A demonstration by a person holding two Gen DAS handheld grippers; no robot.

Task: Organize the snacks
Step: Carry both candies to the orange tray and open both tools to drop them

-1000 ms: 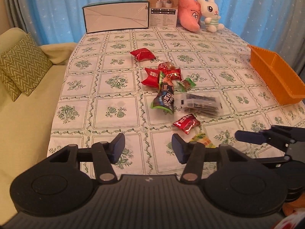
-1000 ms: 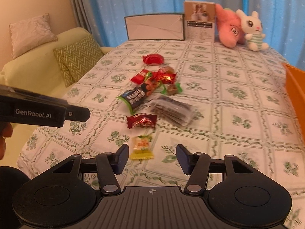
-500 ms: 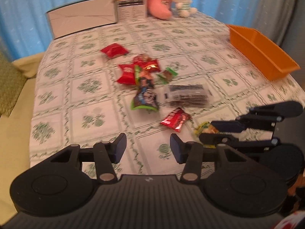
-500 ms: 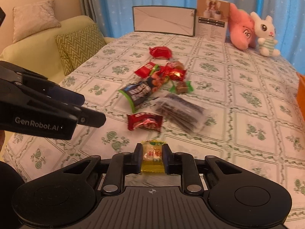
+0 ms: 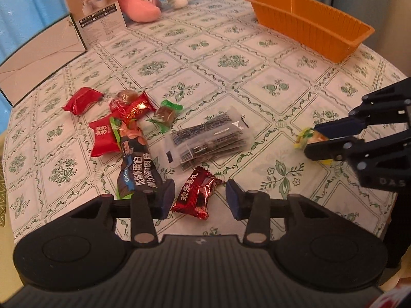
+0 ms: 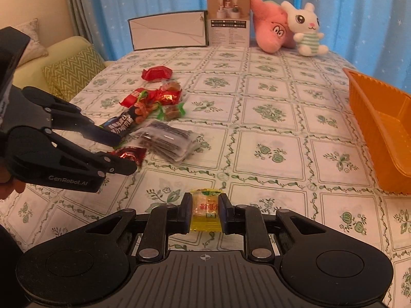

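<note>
My right gripper [image 6: 206, 211] is shut on a yellow candy [image 6: 205, 209] and holds it above the tablecloth; it shows at the right of the left wrist view [image 5: 314, 138] with the candy [image 5: 305, 137]. My left gripper [image 5: 197, 195] is open, its jaws on either side of a dark red snack packet [image 5: 196, 196]; it also shows in the right wrist view [image 6: 120, 154]. A pile of snacks lies beyond: a clear packet of dark sticks [image 5: 208, 138], a black and green bar [image 5: 136, 172], red packets [image 5: 102, 136]. An orange basket [image 5: 308, 23] stands at the far right.
A white box [image 6: 168, 30], a small carton [image 6: 228, 23], a pink plush [image 6: 272, 30] and a white rabbit plush [image 6: 307, 29] stand along the table's far edge. A sofa with a green cushion [image 6: 72, 71] is to the left.
My right gripper shut on the yellow candy and lifted it, moving right. My left gripper moved forward and now has the dark red packet between its open jaws.
</note>
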